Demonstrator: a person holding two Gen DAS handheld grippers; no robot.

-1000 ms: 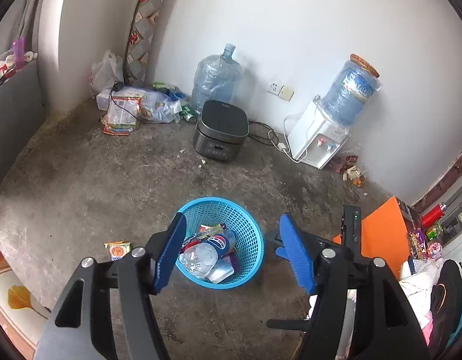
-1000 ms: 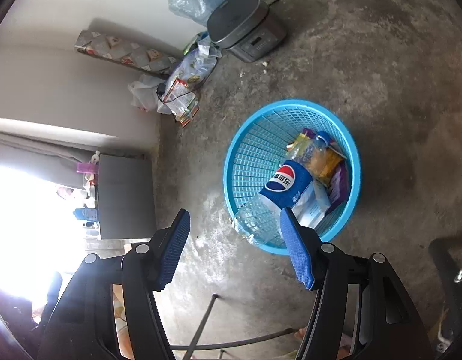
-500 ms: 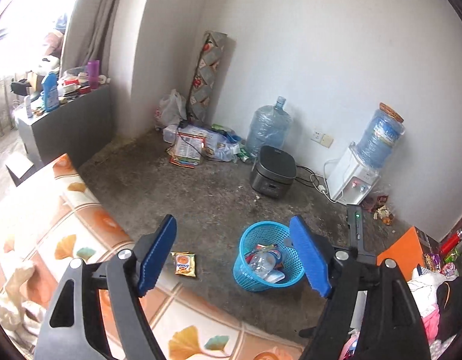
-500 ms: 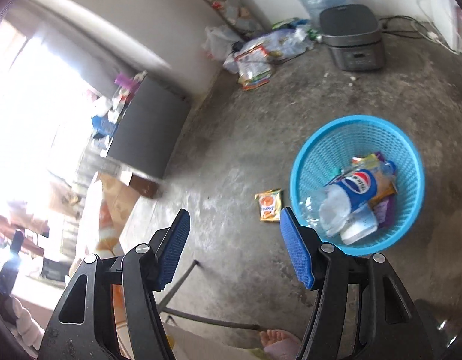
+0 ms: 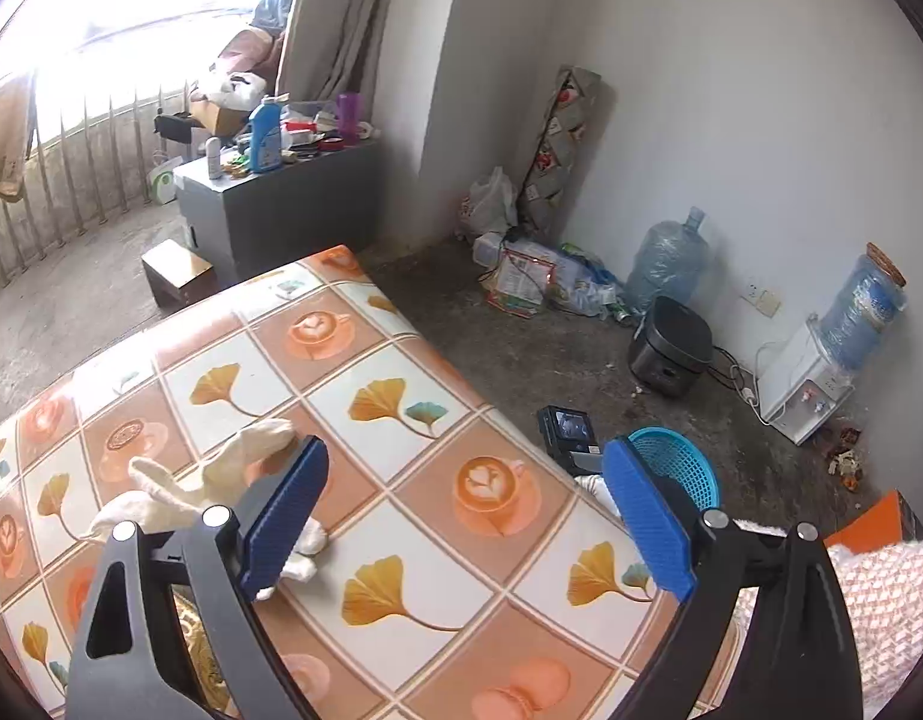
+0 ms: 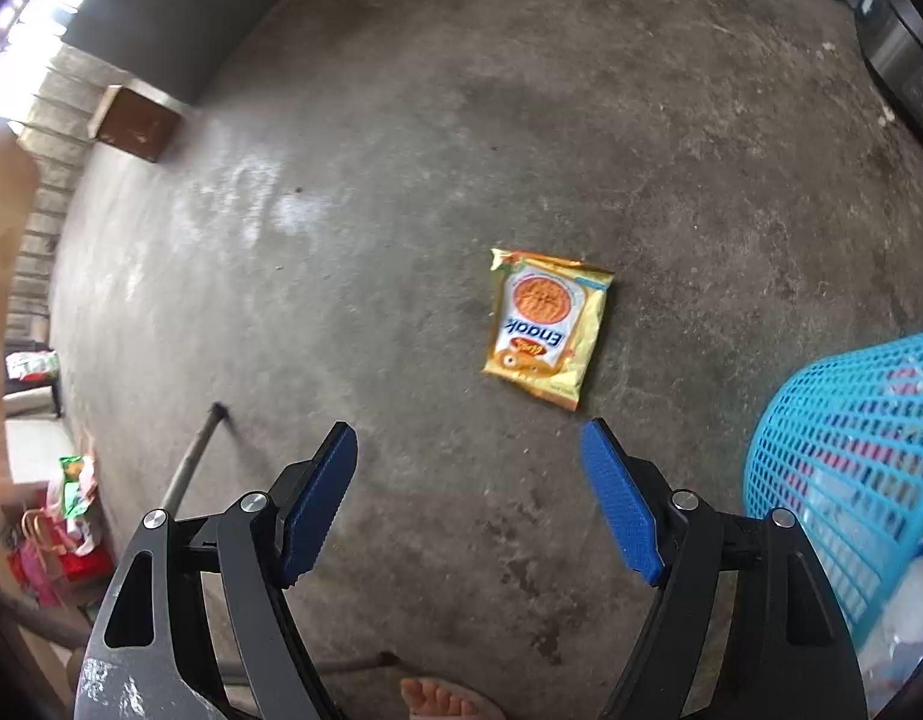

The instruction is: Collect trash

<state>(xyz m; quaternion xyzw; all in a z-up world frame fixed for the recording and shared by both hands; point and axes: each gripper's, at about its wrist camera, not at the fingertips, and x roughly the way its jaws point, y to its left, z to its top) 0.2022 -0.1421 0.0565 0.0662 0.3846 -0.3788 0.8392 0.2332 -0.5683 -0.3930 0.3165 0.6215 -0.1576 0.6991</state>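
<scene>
the right gripper (image 6: 468,492) hangs over the bare concrete floor (image 6: 365,192) with its blue pads (image 6: 620,510) spread wide and nothing between them. at the lower edge of this view the toes of a bare foot (image 6: 440,699) show. just beyond the pads a yellow and orange snack packet (image 6: 545,327) lies flat on the floor, with the word "enaak" upside down on it. it touches neither pad and it lies apart from the blue basket (image 6: 845,468), which stands at the right side of the view. through the mesh of the basket some trash is visible, but it is too blurred to name. a thin metal rod (image 6: 191,462) rests on the floor at the left of the gripper, and farther away a small brown box (image 6: 138,123) stands near the grey wall.

the left gripper (image 5: 464,519) is also spread wide and holds nothing. it hovers over a worktop (image 5: 401,546) covered by a cloth with ginkgo leaves and coffee cups. a crumpled white tissue (image 5: 221,480) lies on the cloth at the left pad; i cannot tell whether they touch. past the worktop's edge the rim of the blue basket (image 5: 680,465) shows on the floor, beside a small black camera (image 5: 569,432). farther back stand a dark rice cooker (image 5: 671,345), a water dispenser (image 5: 812,384), an empty water jug (image 5: 668,258) and a heap of plastic bags (image 5: 539,276) along the white wall.
</scene>
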